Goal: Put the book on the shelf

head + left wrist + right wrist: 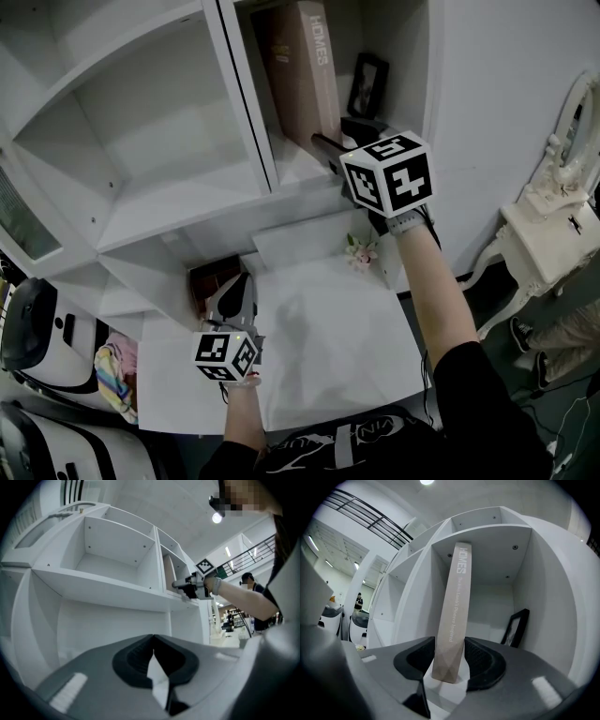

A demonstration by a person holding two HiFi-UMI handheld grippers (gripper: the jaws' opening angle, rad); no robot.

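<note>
A tall beige book (302,70) marked HOMES stands in the upper right compartment of the white shelf unit (187,202). It leans with its top toward the left divider and its lower end on the shelf board. My right gripper (323,145) reaches into that compartment. In the right gripper view the book (454,611) runs up between the jaws of the right gripper (450,660), with both pads against its sides near the bottom. My left gripper (234,295) hangs low over the white table (319,347). It is shut with nothing held (152,641).
A black picture frame (367,84) leans in the same compartment, right of the book. A small flower bunch (361,251) sits at the table's far edge, a dark red item (214,277) under the shelf. An ornate white side table (553,225) stands to the right.
</note>
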